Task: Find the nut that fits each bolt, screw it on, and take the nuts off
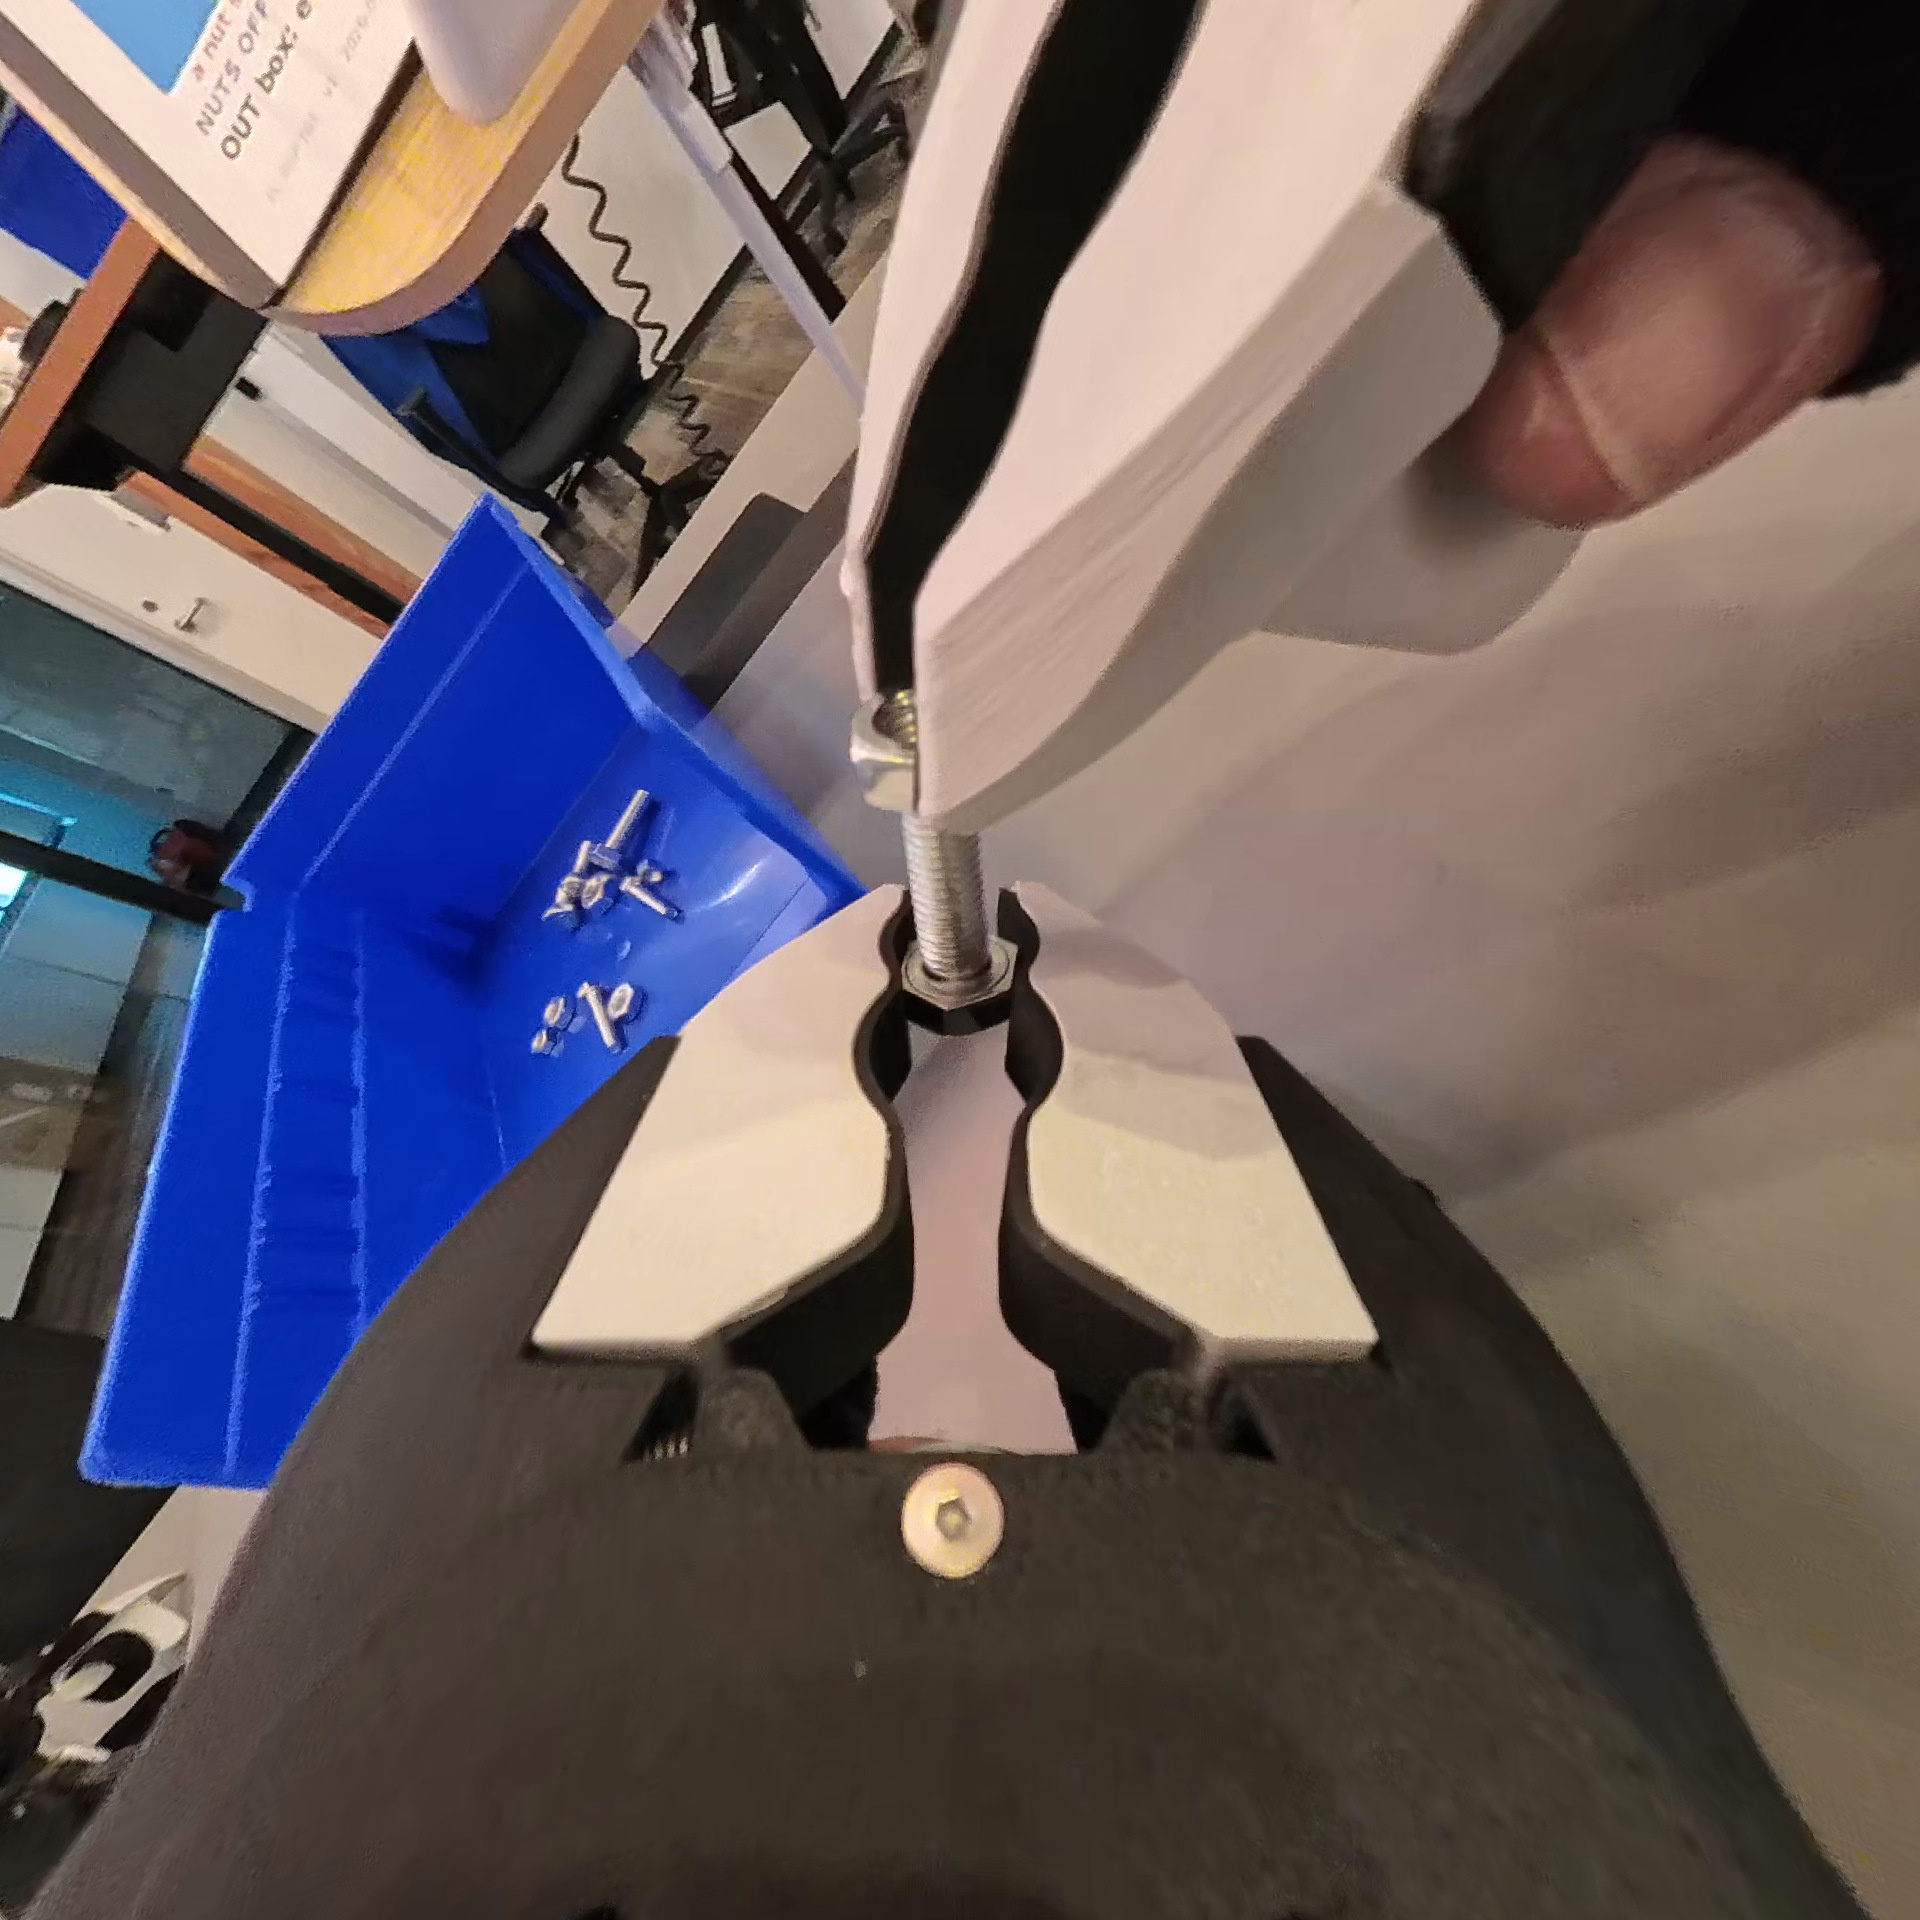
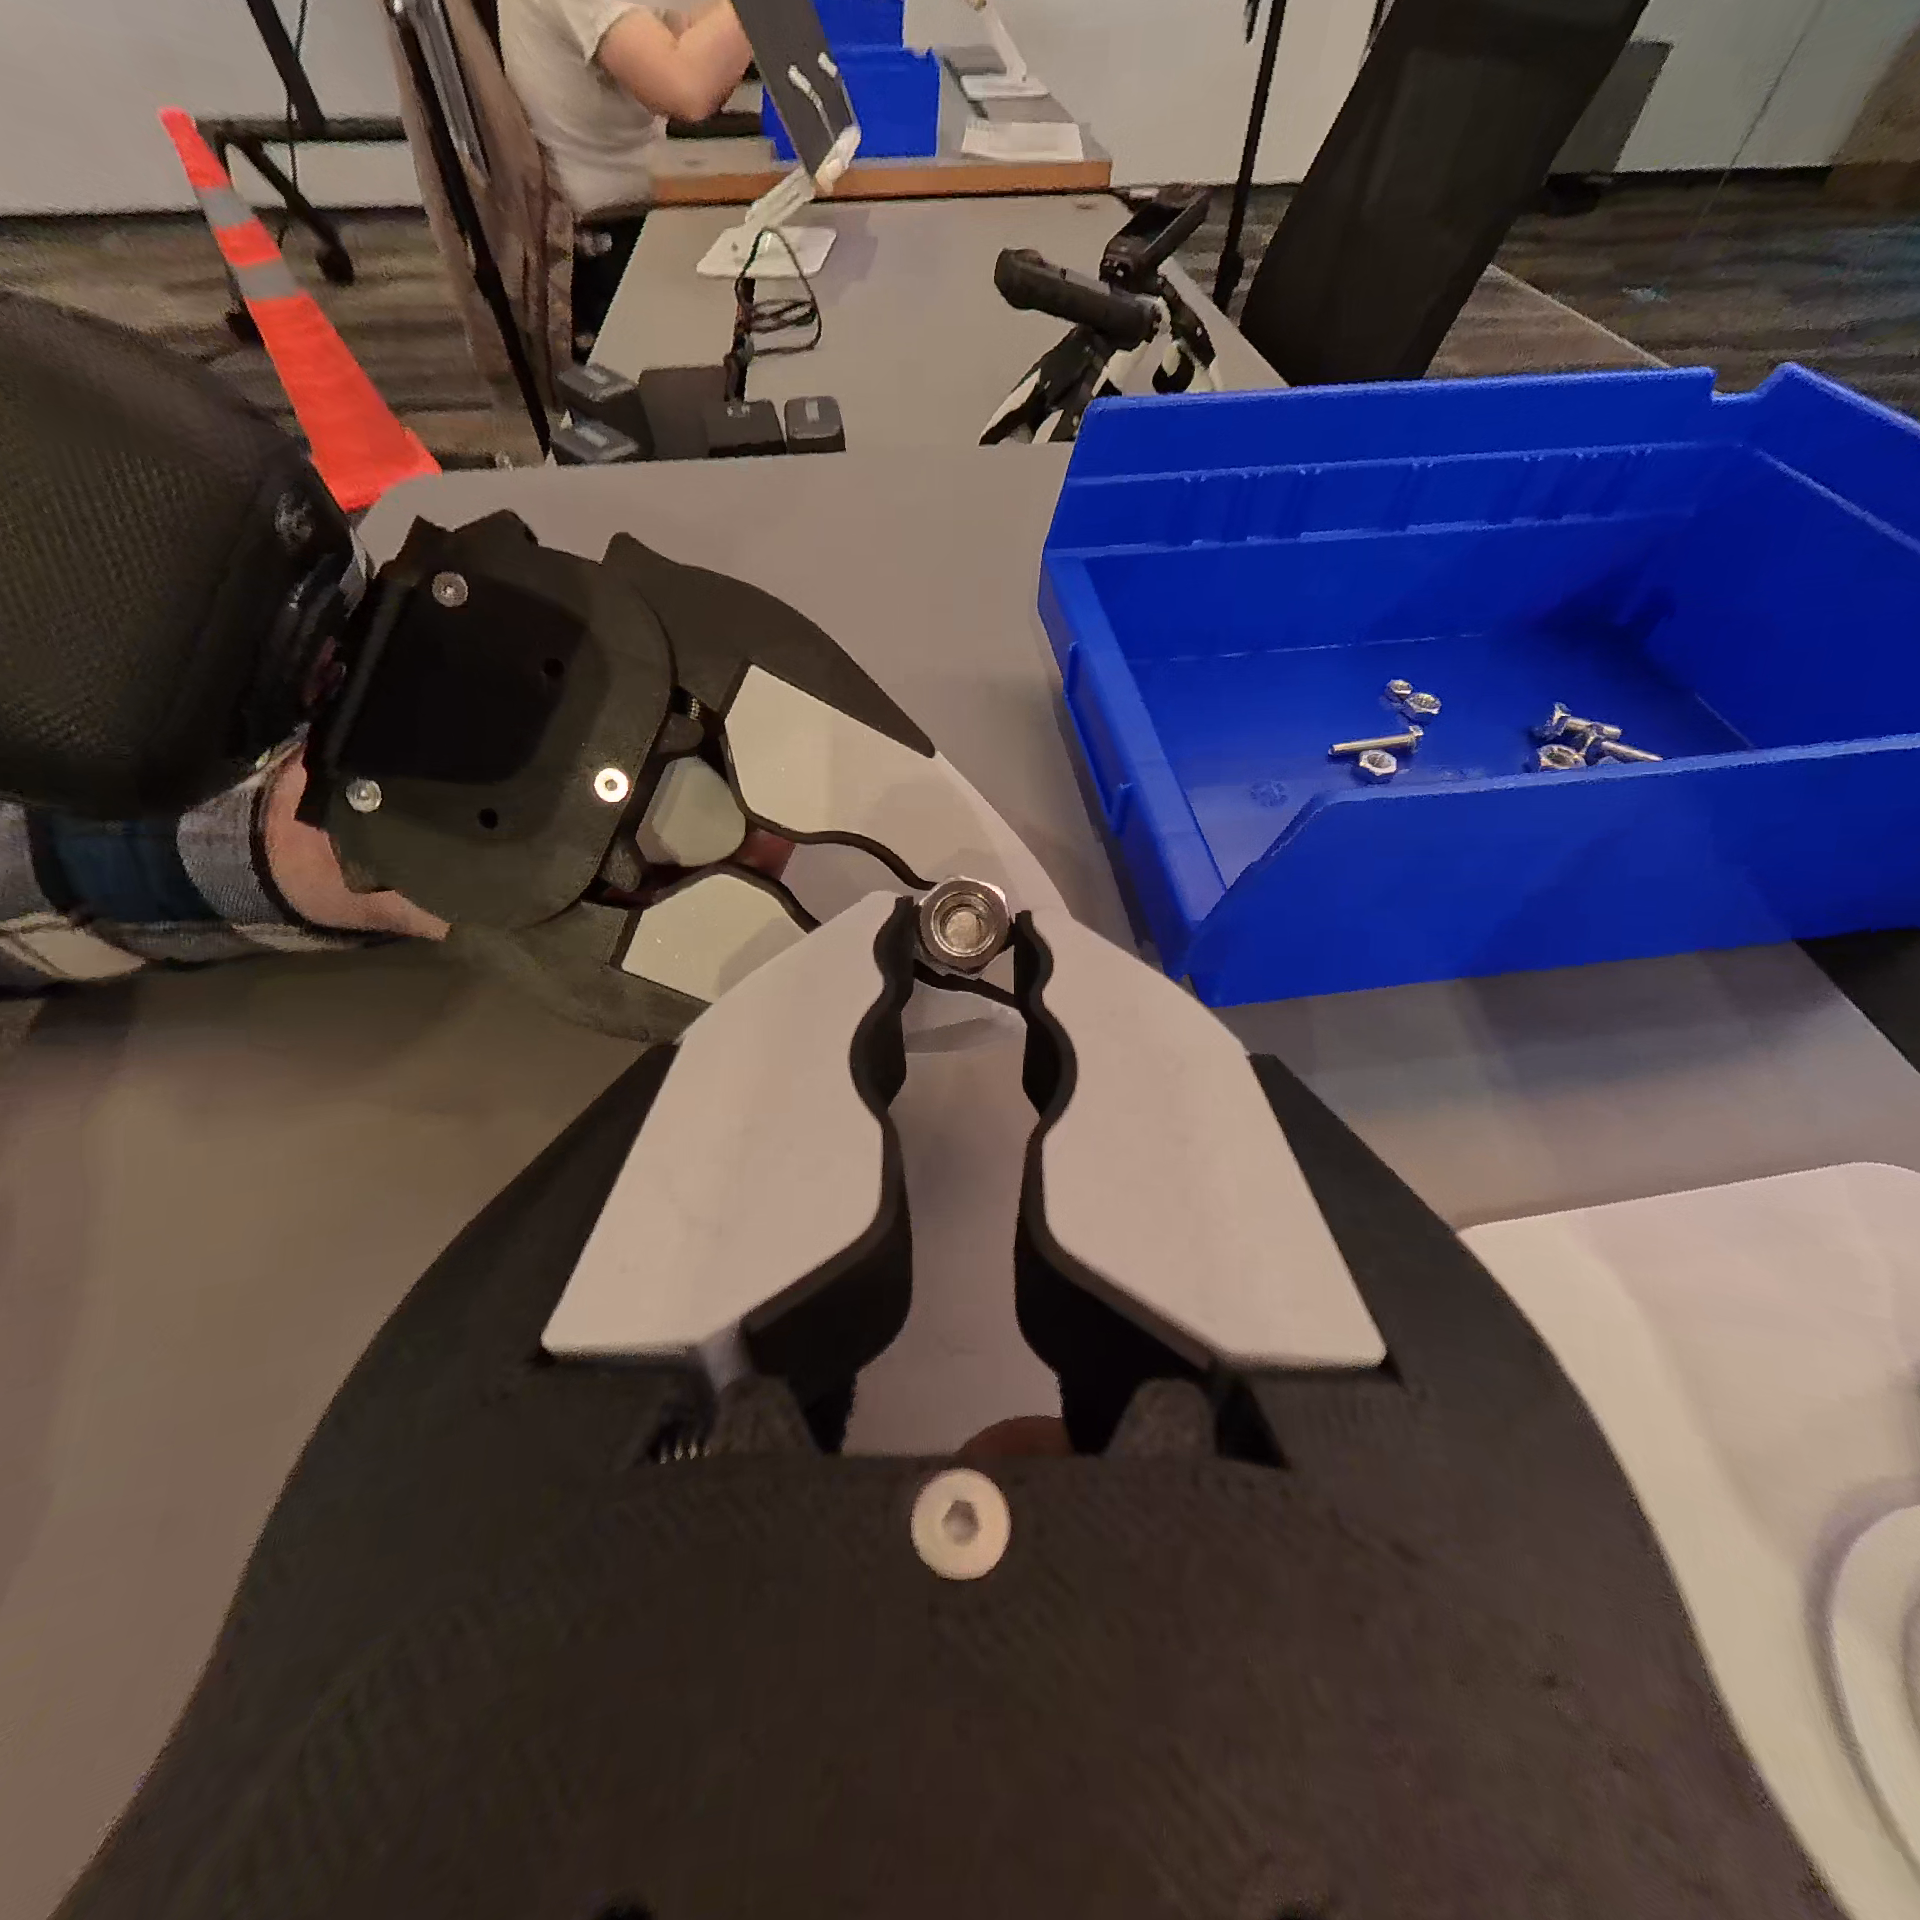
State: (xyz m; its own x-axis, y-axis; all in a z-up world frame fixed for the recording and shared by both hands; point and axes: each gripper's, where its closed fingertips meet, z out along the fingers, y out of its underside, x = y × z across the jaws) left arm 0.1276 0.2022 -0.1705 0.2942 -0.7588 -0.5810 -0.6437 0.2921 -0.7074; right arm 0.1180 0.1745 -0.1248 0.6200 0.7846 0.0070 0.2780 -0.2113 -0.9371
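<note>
A silver threaded bolt is held between both grippers above the grey table. My left gripper is shut on the bolt's dark hex head end. My right gripper is shut on a silver nut at the bolt's tip, which I see end-on. In the left wrist view the right gripper comes in from above, with the nut between its pads. In the right wrist view the left gripper's white fingers reach in from the left, and their tips are hidden behind my right fingers.
A blue bin stands at the right and holds several loose nuts and bolts; it also shows in the left wrist view. A white tray lies at the near right. An orange cone and a seated person are far behind. Across from one pair of fingers to the other is roughly 5 centimetres.
</note>
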